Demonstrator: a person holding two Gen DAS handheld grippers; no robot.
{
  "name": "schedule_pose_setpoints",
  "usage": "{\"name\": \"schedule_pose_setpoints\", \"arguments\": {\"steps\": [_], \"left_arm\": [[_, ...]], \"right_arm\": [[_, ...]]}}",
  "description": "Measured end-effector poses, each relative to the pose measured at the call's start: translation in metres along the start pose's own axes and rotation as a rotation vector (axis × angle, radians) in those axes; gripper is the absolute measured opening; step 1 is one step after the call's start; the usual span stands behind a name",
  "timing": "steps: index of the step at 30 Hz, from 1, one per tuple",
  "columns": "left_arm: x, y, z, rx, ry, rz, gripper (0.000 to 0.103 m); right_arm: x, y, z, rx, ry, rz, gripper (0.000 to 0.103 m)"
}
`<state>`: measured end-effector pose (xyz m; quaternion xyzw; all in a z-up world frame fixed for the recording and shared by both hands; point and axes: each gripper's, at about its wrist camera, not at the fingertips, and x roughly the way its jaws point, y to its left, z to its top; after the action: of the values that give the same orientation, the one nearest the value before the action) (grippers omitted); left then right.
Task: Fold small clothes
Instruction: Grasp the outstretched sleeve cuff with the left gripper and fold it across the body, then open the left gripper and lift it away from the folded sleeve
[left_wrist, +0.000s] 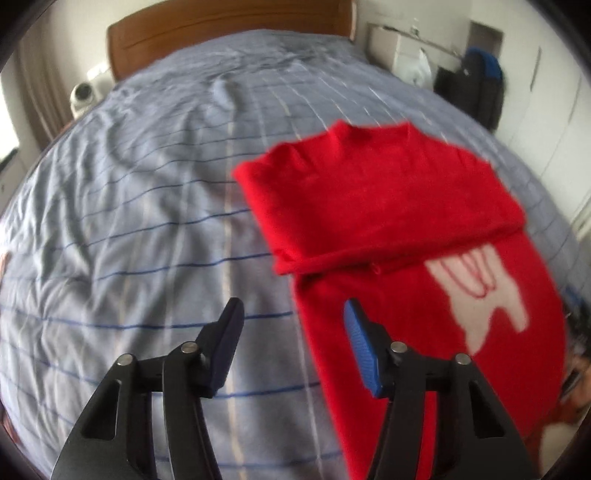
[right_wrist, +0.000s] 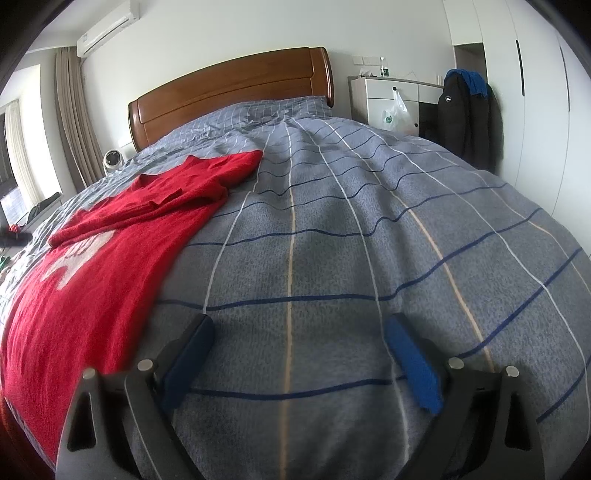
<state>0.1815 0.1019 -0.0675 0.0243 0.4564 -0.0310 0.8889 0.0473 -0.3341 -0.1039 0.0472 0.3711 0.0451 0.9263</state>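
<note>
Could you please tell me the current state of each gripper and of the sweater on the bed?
left gripper: open, holding nothing.
right gripper: open, holding nothing, over the duvet.
red sweater: lying flat, sleeves folded across the chest, lower half not yet folded.

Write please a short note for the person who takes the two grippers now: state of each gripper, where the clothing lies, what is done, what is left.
Left gripper: open, empty, above the near left edge of the red knitted sweater with white motif.
Right gripper: open, empty, over the grey checked duvet, to the sweater's right.
Done: sleeves folded in across the chest.
Left: fold the body in half, probably hem toward collar.
</note>
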Motion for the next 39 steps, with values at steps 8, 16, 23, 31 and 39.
{"name": "schedule_pose_setpoints", "arguments": {"steps": [8,16,23,31,39], "left_arm": [[0.041,0.022,-0.015,-0.291,-0.051,0.146,0.000],[0.016,0.028,-0.034,-0.290,-0.050,0.139,0.009],[-0.028,0.046,-0.070,-0.356,-0.164,0.181,0.086],[0.002,0.088,-0.101,-0.433,-0.159,0.239,0.094],[0.006,0.084,-0.102,-0.403,-0.173,0.235,0.100]], "right_arm": [[0.001,0.000,0.002,-0.001,0.014,-0.001,0.094],[0.000,0.000,0.000,-0.007,-0.002,-0.002,0.094],[0.000,0.000,0.000,-0.009,0.000,-0.006,0.094],[0.001,0.002,0.000,-0.016,0.003,-0.018,0.095],[0.005,0.004,0.002,-0.023,0.019,-0.026,0.095]]}}
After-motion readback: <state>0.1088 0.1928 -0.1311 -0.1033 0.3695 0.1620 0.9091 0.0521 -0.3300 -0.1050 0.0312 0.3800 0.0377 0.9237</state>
